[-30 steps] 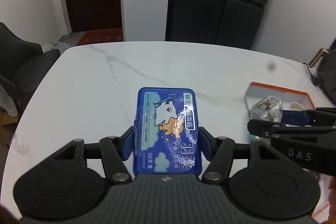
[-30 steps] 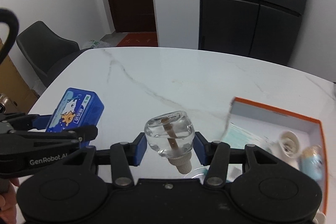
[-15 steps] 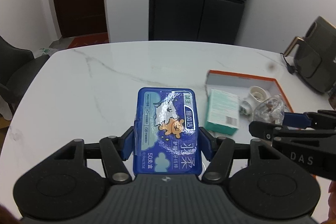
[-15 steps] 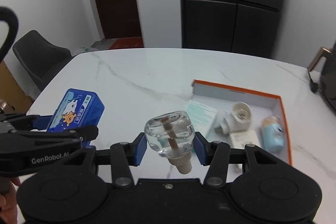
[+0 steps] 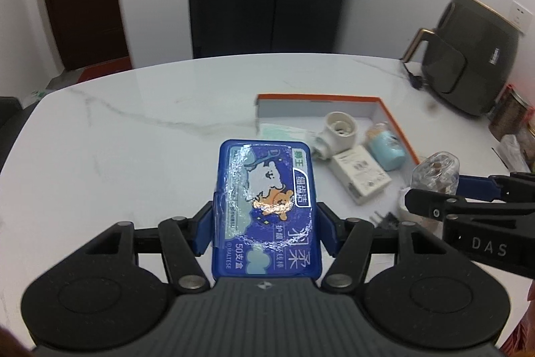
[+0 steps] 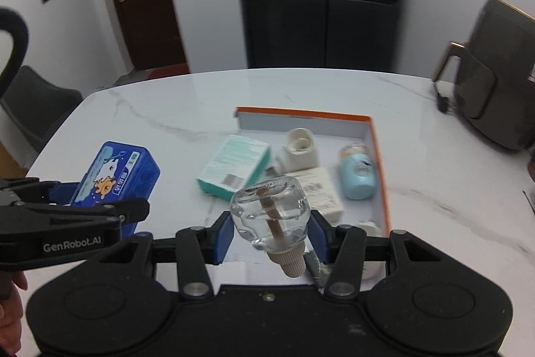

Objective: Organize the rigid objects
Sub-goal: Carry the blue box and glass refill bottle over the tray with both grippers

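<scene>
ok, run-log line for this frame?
left gripper: shut on blue floss-pick box | right gripper: shut on clear glass bottle | orange-rimmed tray: partly filled

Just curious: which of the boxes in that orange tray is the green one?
The teal-green box at the orange tray's left end; the other box beside it is white.

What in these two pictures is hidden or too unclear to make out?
- Small white thing in the orange-edged tray, right wrist view: right claw and clear glass bottle cover it.
- Teal box, left wrist view: blue floss-pick box in the left claw hides most of it.
- Teal box print: blurred.
</scene>
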Available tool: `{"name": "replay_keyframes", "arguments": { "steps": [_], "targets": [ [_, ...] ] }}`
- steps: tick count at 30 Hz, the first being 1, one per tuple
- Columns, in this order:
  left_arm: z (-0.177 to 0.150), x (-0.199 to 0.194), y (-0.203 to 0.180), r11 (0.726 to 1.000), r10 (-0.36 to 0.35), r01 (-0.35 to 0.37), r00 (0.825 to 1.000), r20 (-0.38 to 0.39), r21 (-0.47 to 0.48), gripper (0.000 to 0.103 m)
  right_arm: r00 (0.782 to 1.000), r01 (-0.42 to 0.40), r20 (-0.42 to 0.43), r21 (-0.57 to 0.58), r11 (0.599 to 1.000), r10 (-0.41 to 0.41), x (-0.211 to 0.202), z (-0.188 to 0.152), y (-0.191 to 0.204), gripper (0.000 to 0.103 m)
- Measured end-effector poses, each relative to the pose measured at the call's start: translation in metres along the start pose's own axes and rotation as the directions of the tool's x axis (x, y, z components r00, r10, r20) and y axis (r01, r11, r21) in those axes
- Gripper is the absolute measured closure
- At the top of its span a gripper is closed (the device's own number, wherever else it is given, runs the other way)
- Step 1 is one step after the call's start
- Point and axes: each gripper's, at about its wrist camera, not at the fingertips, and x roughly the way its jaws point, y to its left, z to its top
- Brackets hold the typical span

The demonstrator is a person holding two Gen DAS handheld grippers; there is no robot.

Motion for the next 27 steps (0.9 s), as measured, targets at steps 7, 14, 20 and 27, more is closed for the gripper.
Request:
{"name": "replay_keyframes", "arguments": {
  "steps": [7, 14, 20, 27],
  "targets": [
    [0.001, 0.004, -0.030, 0.998, -0.040, 0.040, 0.999, -0.002, 0.044, 0.040, 0.999, 0.042, 0.001, 0.050, 0.998, -0.042, -0.008, -0.007, -0.031, 0.044],
    [0.004, 0.006, -0.048, 0.995, -0.064, 0.064, 0.998, -0.009, 0.073, 0.040, 0.998, 0.061, 0.005, 0.078, 0.995, -0.062, -0.015, -0.011, -0.045, 0.044],
    [0.006, 0.011, -0.058, 0.994, -0.071, 0.072, 0.997, -0.017, 0.079, 0.040, 0.998, 0.068, 0.012, 0.094, 0.993, -0.069, -0.018, -0.011, -0.052, 0.044],
    [0.012, 0.013, -0.062, 0.995, -0.067, 0.068, 0.998, -0.011, 0.079, 0.040, 0.997, 0.071, 0.016, 0.098, 0.993, -0.073, -0.016, -0.006, -0.057, 0.044]
  ]
}}
